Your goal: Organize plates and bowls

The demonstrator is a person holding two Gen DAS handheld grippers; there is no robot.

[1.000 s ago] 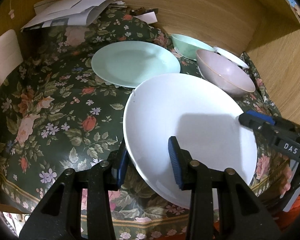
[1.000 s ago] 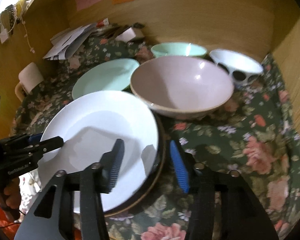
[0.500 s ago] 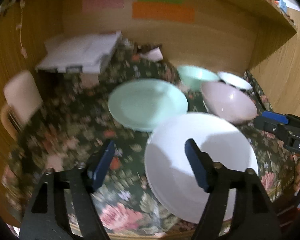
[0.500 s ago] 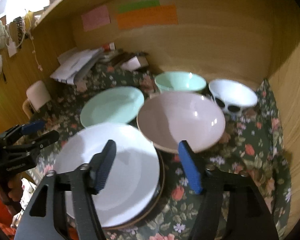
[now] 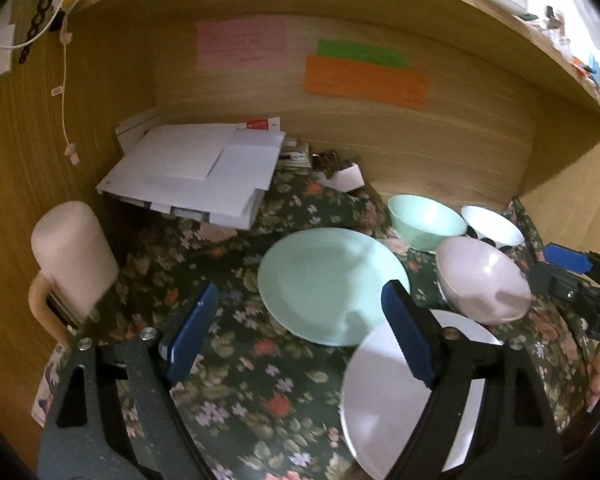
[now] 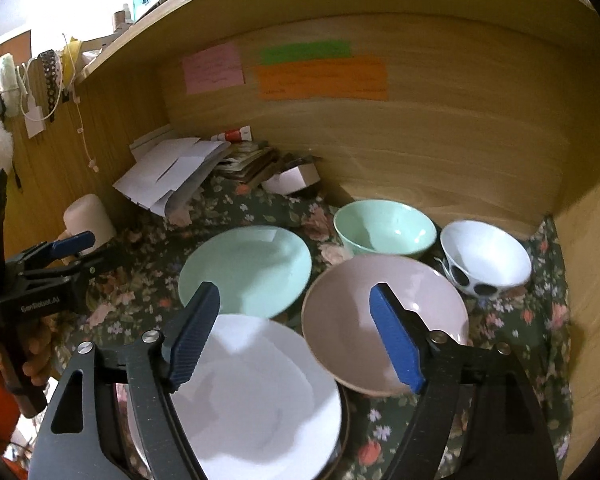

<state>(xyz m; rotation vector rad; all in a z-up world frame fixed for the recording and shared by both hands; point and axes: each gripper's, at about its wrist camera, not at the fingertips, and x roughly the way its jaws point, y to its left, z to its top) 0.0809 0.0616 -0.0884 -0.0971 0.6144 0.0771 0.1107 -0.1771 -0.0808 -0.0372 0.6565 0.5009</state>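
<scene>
Your white plate point(image 6: 256, 396) lies flat, face up, round and glossy, on a dark plate point(image 6: 342, 436) near the front of the floral cloth point(image 5: 236, 392). Your left gripper point(image 5: 300, 332) and right gripper point(image 6: 296, 332) have just been opening; both stand wide above it, holding nothing. Pink bowl point(image 6: 364, 320) upright, just right of the plate.

Three bowls point(image 6: 384, 328), two plates point(image 6: 246, 266), one mug point(image 5: 74, 254), three wall notes point(image 6: 322, 78).
</scene>
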